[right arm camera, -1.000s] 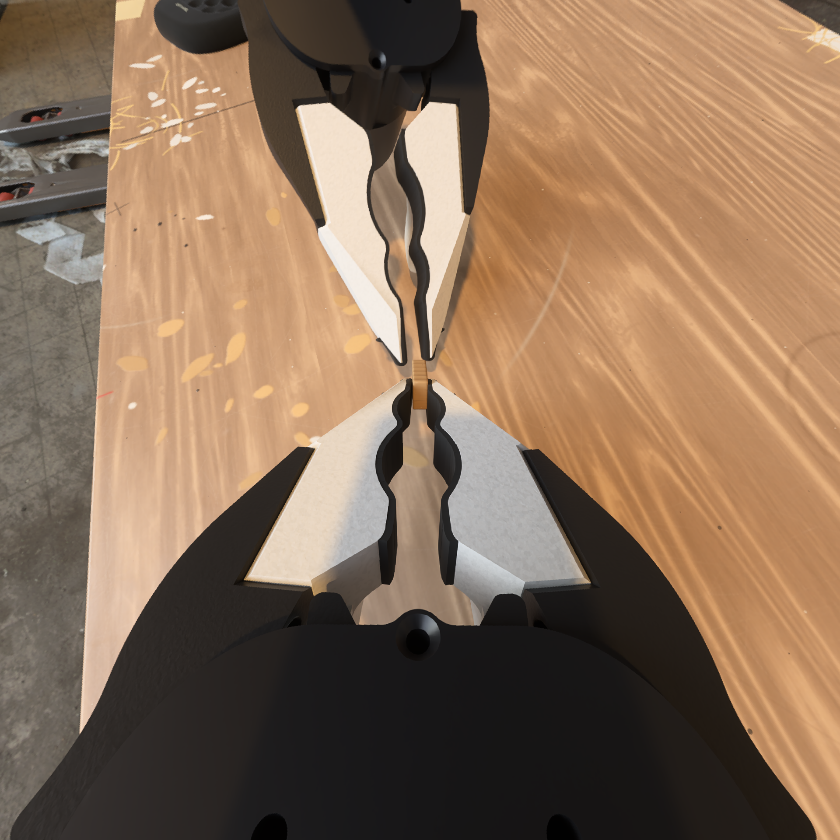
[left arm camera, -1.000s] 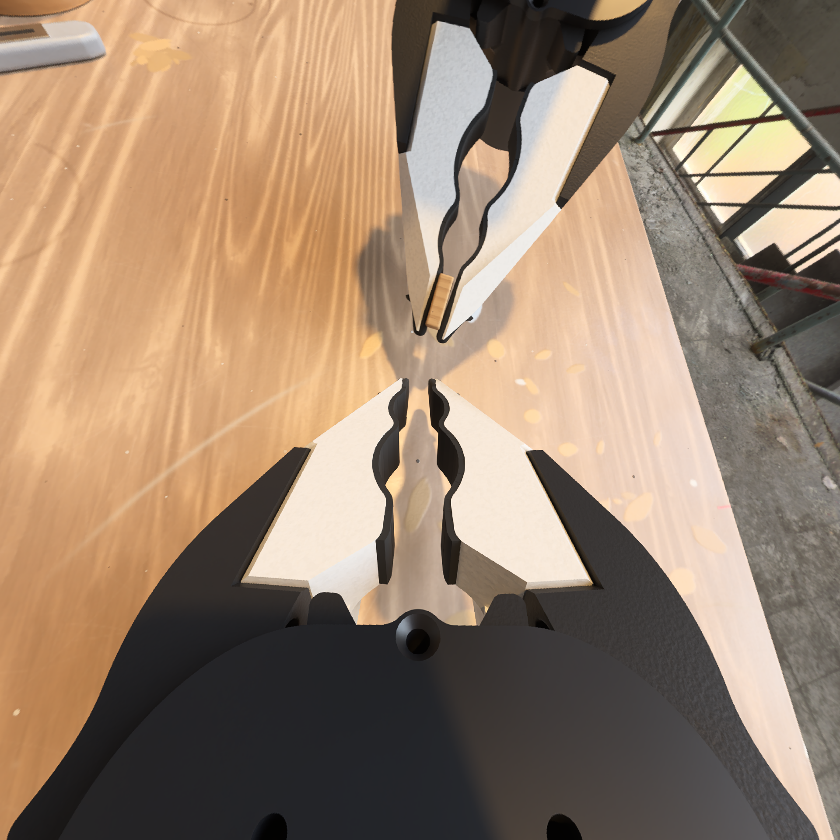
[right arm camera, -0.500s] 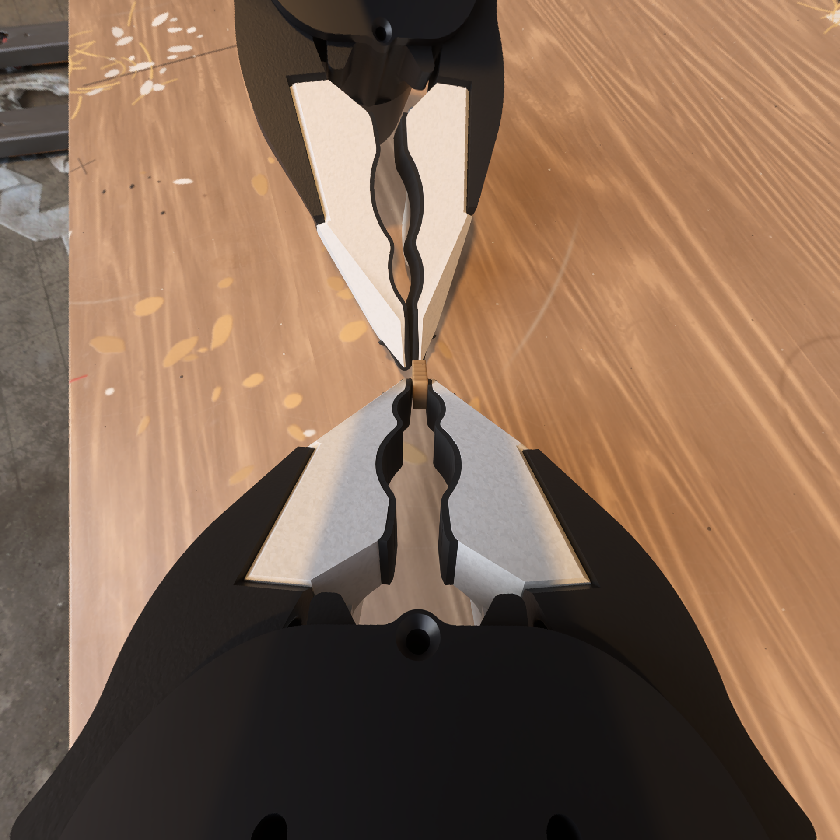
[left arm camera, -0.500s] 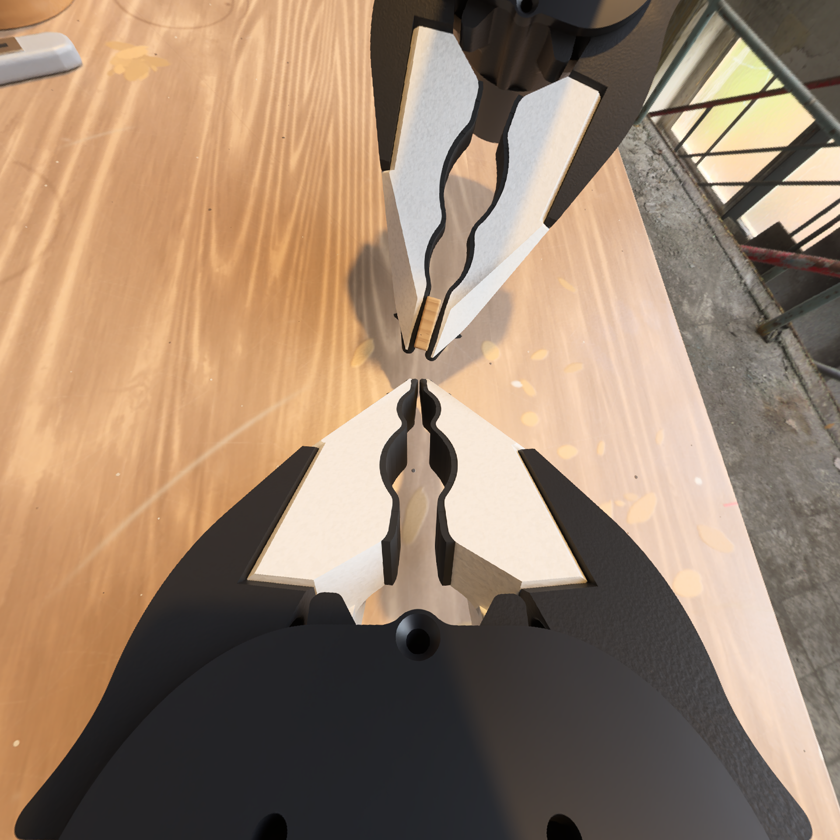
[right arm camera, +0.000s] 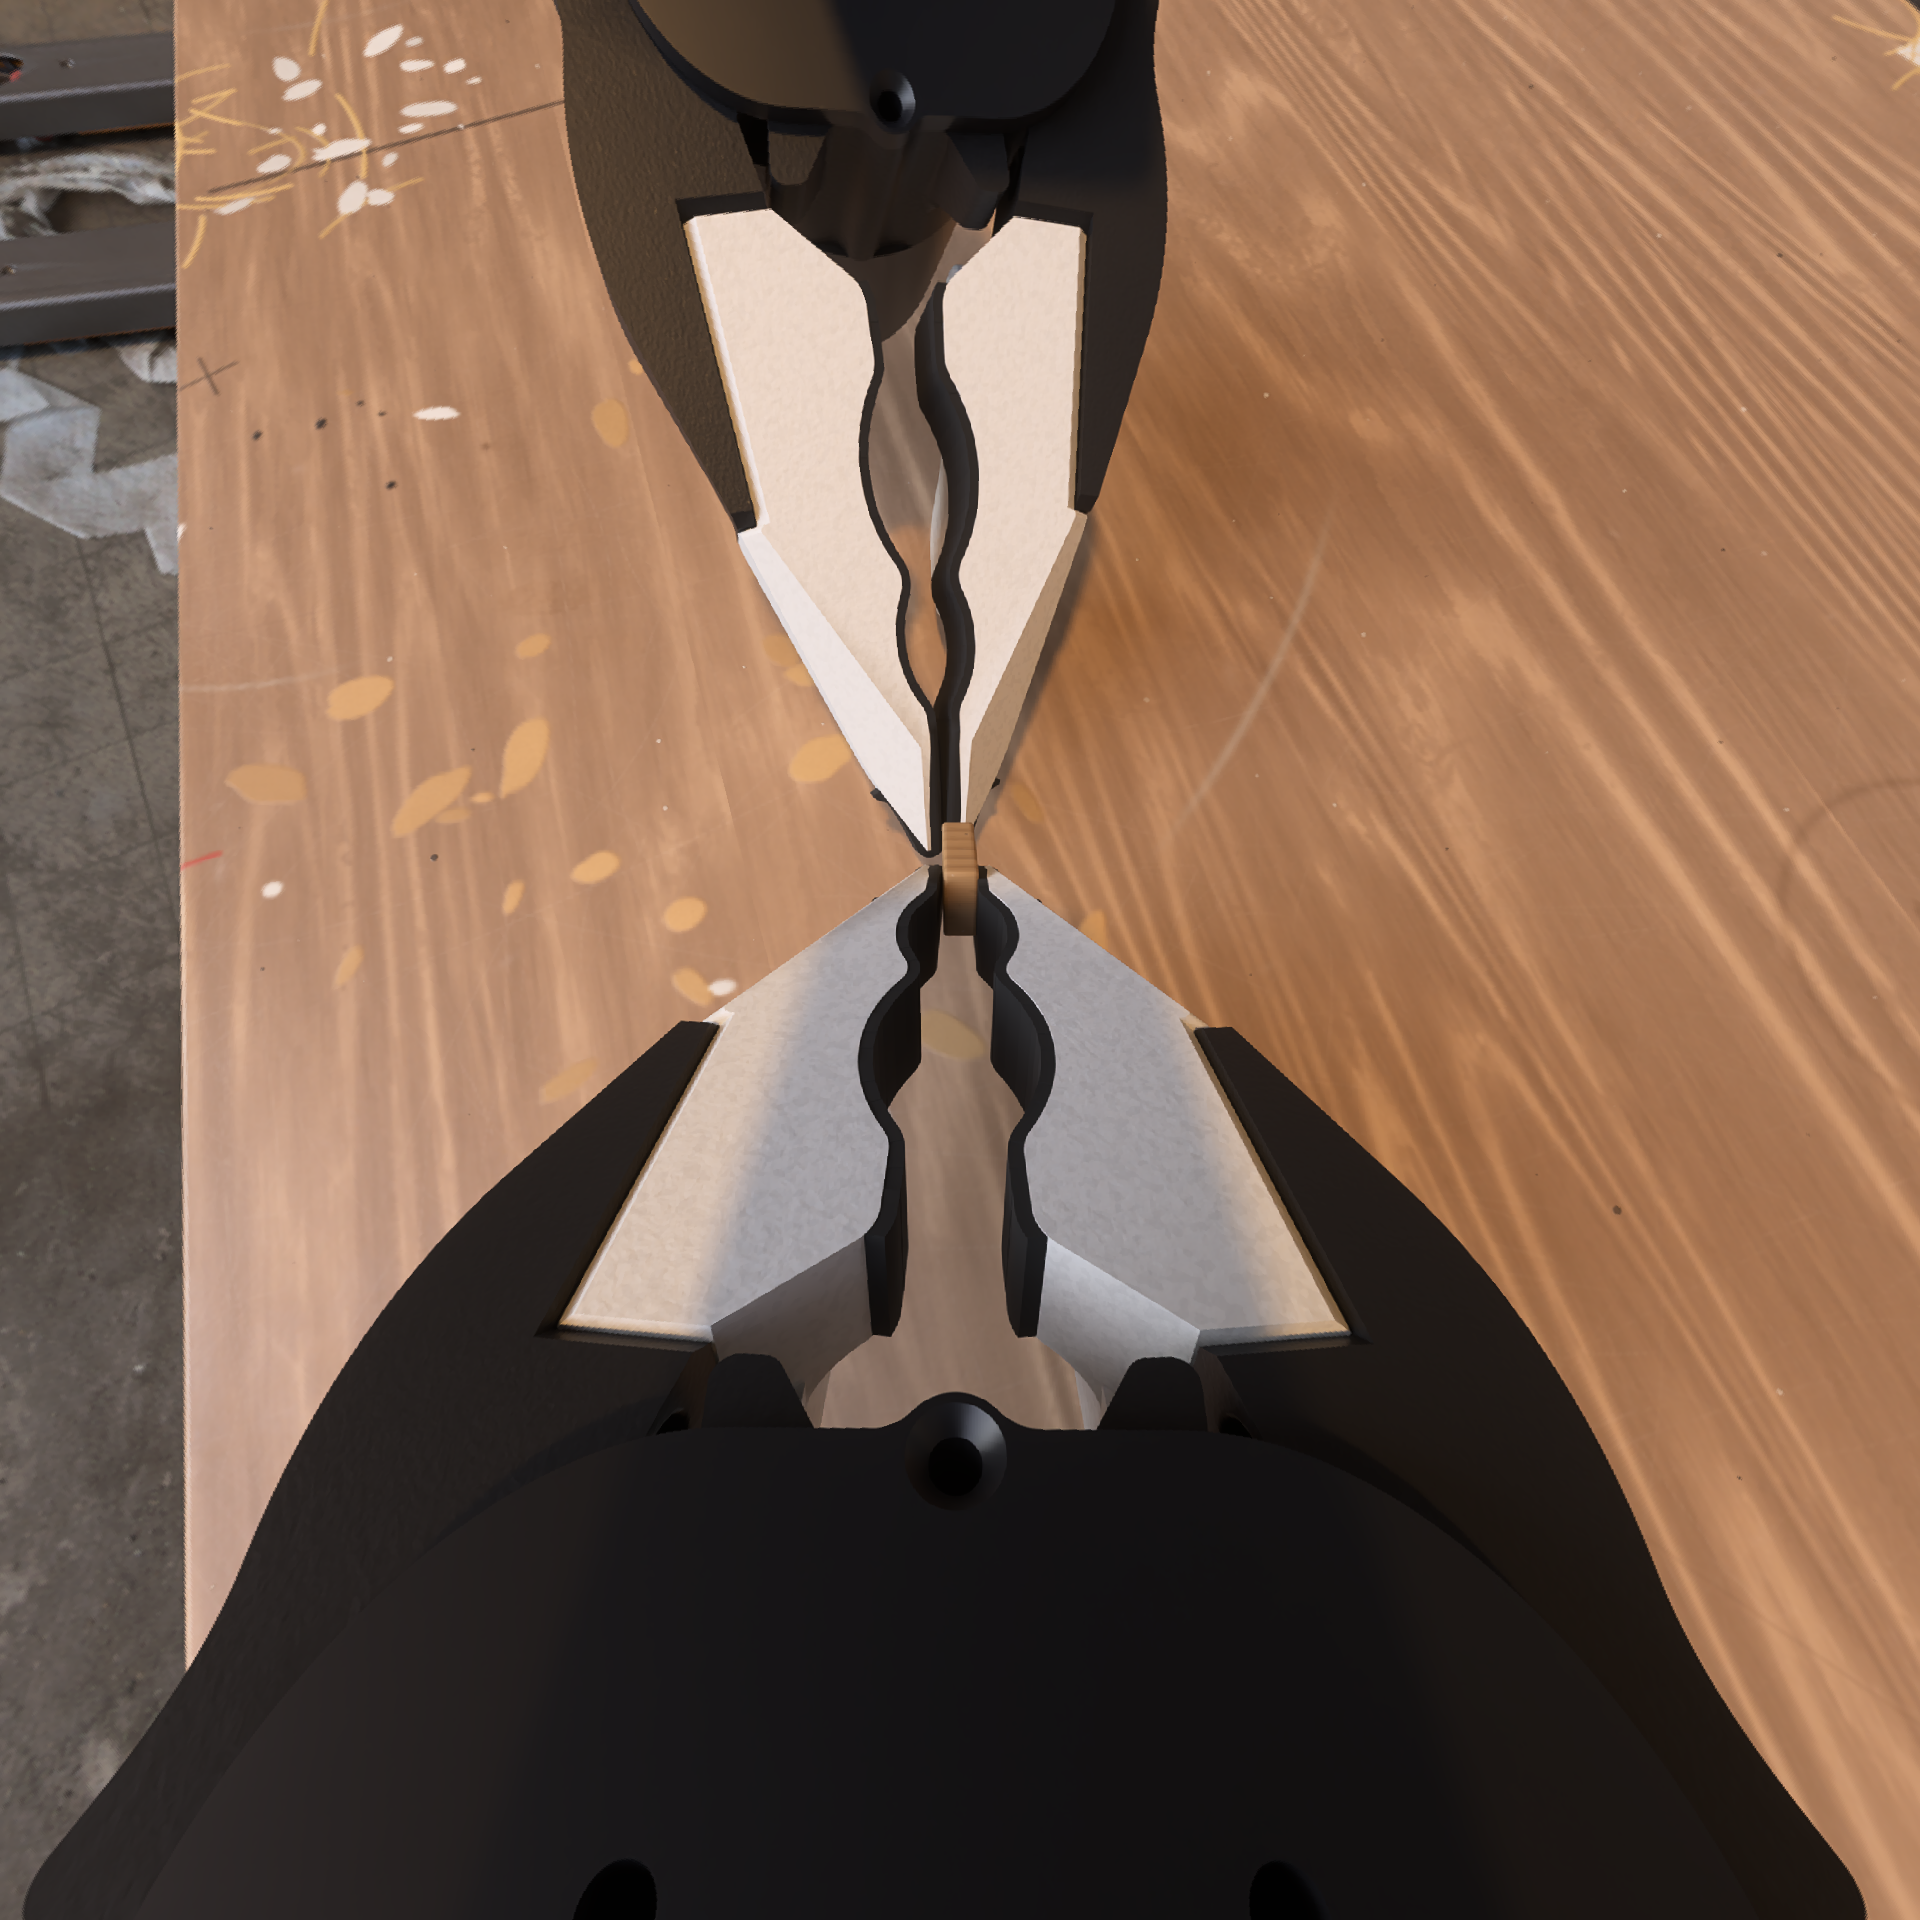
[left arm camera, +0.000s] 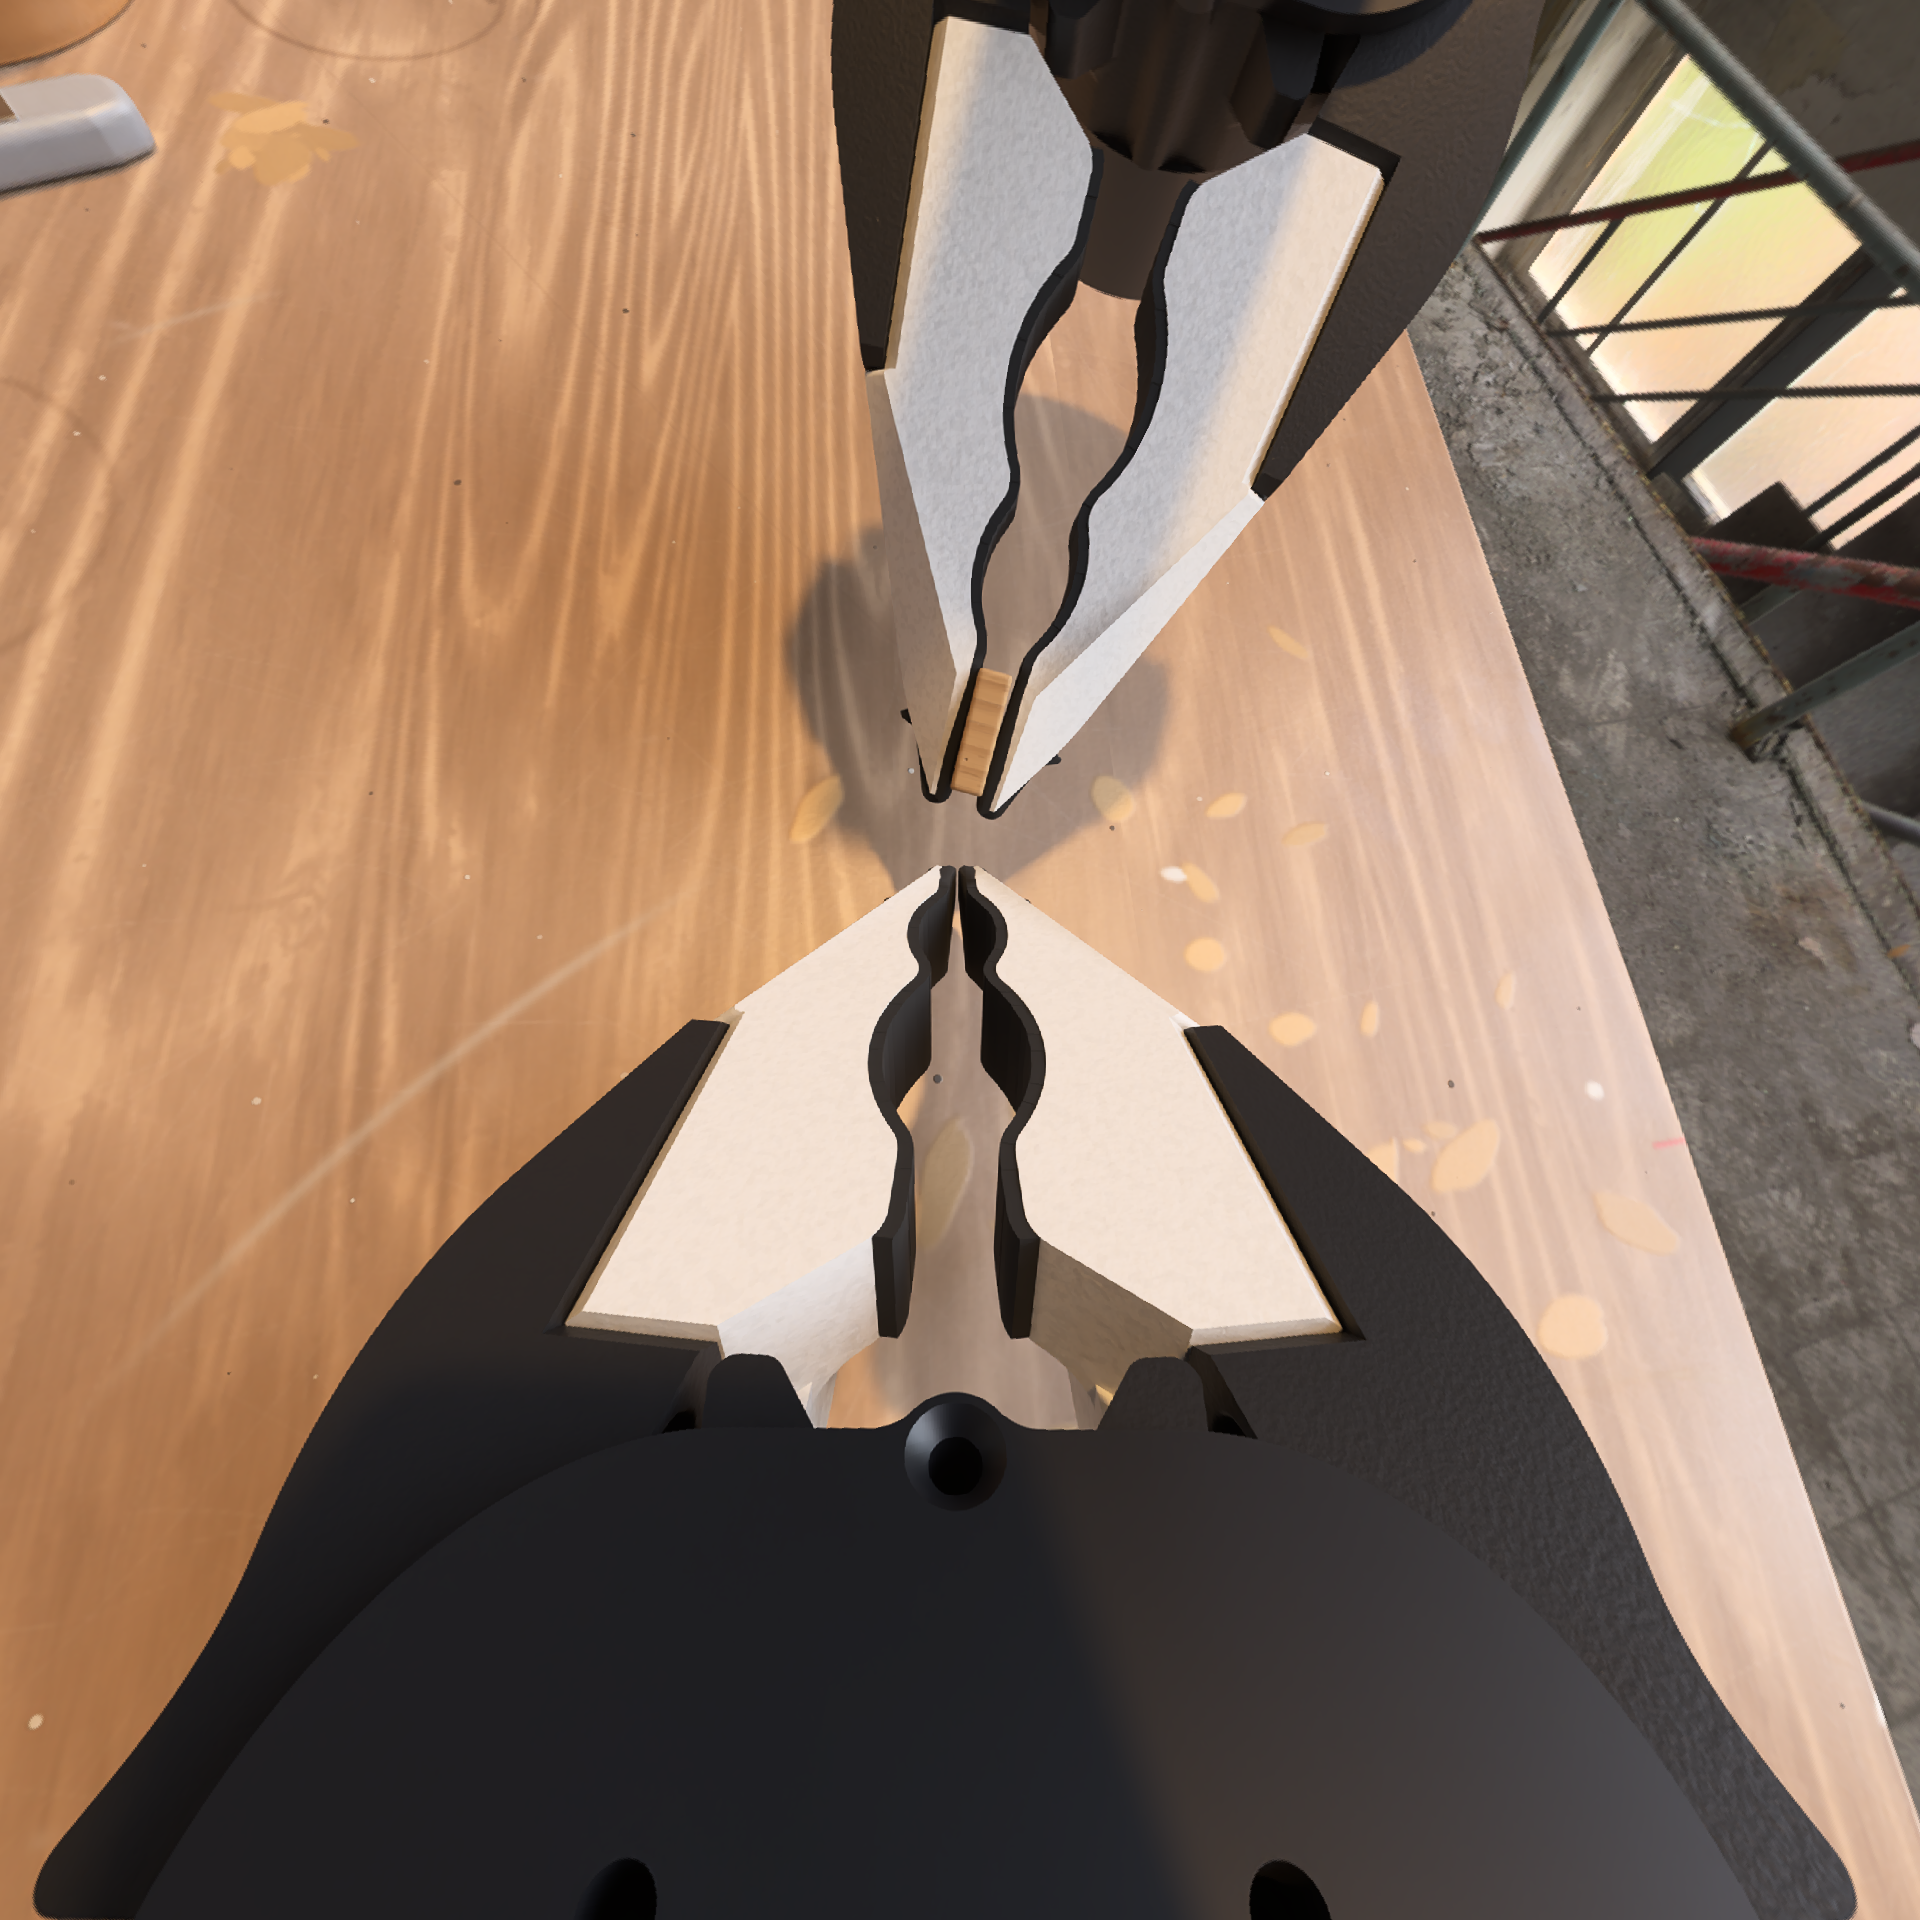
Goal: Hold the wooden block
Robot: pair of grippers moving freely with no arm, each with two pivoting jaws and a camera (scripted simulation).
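Right now the right claw (right arm camera: 957, 902), with its black body and white fingers, is pinching the small light wooden block (right arm camera: 960, 890) at its fingertips, above the streaked orange-brown wooden desk (right arm camera: 1507, 727). Facing it tip to tip, the left claw (left arm camera: 956, 875) is sitting nearly closed, apparently empty; whether it is touching the block is unclear.

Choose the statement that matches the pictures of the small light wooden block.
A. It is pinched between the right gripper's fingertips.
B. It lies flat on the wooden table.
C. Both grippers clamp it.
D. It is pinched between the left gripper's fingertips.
A: the small light wooden block sits between the tips of the right gripper, while the left gripper is nearly closed on nothing, just short of the block.
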